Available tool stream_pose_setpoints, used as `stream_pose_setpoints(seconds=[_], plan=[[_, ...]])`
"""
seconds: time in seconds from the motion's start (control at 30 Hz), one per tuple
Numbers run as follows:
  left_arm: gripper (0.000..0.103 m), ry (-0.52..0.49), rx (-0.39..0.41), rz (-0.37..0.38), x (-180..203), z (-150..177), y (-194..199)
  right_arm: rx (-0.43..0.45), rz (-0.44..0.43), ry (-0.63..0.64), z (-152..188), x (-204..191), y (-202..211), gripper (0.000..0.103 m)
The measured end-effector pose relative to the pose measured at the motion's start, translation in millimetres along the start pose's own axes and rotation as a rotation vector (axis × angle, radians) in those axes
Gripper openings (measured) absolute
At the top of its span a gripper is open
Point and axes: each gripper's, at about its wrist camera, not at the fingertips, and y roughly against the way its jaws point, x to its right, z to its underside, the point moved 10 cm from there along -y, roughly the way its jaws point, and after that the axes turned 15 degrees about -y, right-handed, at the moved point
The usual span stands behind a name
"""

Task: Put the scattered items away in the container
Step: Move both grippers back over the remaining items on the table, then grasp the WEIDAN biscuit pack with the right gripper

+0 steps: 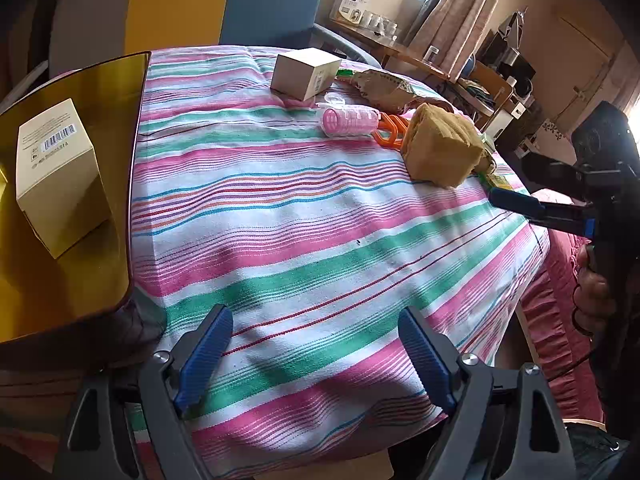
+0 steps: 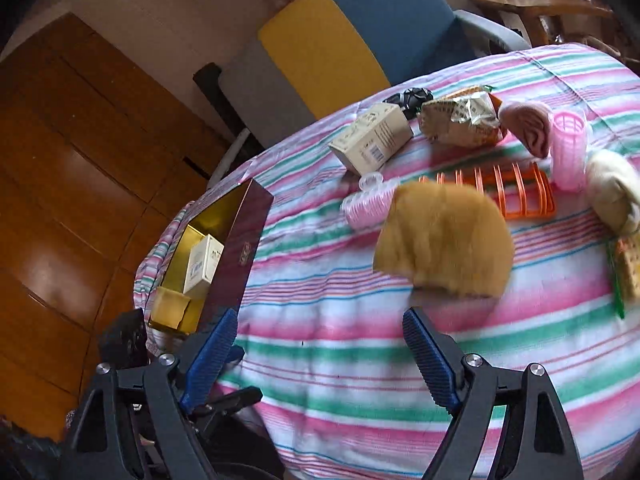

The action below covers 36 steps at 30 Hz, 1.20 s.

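The container [image 1: 80,152] is a gold-lined box at the left with a cream carton [image 1: 60,176] inside; in the right wrist view the container [image 2: 244,240] shows a maroon outer wall. My left gripper [image 1: 316,356] hangs open over bare striped cloth beside it. My right gripper [image 2: 320,344] is open with nothing between its fingers, just short of a tan sponge [image 2: 444,240]. Its blue finger [image 1: 520,206] reaches in from the right, close to the sponge [image 1: 440,146]. Scattered beyond are a white box [image 2: 372,140], a snack packet [image 2: 460,120], pink curlers [image 2: 368,204] and an orange rack [image 2: 516,192].
A pink ear-shaped item [image 2: 528,128], a cream cloth bundle [image 2: 612,192] and a cracker pack [image 2: 628,268] lie at the right. A blue and yellow chair [image 2: 360,28] stands behind the round table. The striped cloth [image 1: 320,220] drops off at the table's right edge.
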Motion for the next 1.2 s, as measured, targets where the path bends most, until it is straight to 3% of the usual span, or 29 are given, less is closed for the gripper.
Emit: stream_pose_setpoints(seconds=[0.23,0.5,0.63,0.83,0.93,1.13,1.2], plan=[[0.087,-0.011,0.004,-0.023,1.0,0.8,-1.7,0.078,0.129,-0.116,-1.9,58.0,32.4,0.088],[0.087,0.042,0.016,-0.002,-2.5,-0.8,-2.6,0.355,0.311,-0.353,-58.8,161.9,118.8,0.089],[0.093,0.022,0.006,-0.008,1.7,-1.7,-5.7,0.421,0.382,-0.386,-94.4,193.2,139.1,0.090],[0.099,0.007,-0.007,-0.016,5.5,-2.5,-9.4,0.416,0.418,-0.409,-145.7,222.0,129.5,0.090],[0.100,0.002,-0.011,-0.019,6.3,-3.3,-11.2,0.367,0.380,-0.425,-150.0,225.8,111.9,0.090],[0.103,-0.009,-0.014,-0.027,8.2,-3.4,-13.2,0.232,0.197,-0.402,-107.1,189.0,76.6,0.090],[0.103,-0.009,-0.011,-0.027,8.3,-3.2,-12.7,0.204,0.176,-0.361,-86.1,171.1,66.7,0.090]])
